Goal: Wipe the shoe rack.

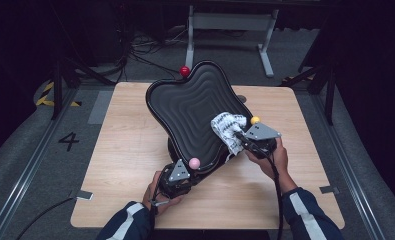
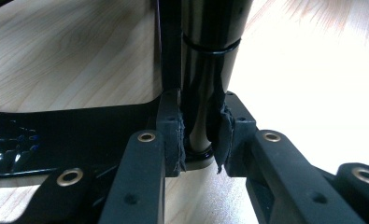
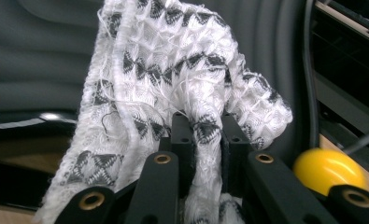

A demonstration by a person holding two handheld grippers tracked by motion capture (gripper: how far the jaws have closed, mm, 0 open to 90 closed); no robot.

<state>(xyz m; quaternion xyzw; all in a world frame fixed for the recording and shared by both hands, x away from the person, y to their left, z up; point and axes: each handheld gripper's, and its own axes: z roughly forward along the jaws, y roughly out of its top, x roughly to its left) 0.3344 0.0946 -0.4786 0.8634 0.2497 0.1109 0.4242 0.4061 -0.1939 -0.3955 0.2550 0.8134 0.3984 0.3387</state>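
Note:
A large black ridged tray (image 1: 192, 107) is tilted up on the wooden table (image 1: 130, 145), its near edge low and its far edge raised. My left gripper (image 1: 177, 175) is shut on the tray's near rim (image 2: 198, 116), which shows as a glossy black edge between the pads. A white cloth with a black pattern (image 1: 228, 129) lies against the tray's right side. My right gripper (image 1: 242, 137) is shut on that cloth (image 3: 173, 84), with a fold pinched between the jaws in front of the tray's ridged face (image 3: 37, 56).
A red ball (image 1: 184, 70) shows at the tray's far edge, a pink ball (image 1: 194, 163) by my left gripper and a yellow ball (image 1: 255, 120) by my right one. A metal stand (image 1: 230, 22) and cables lie on the floor beyond the table.

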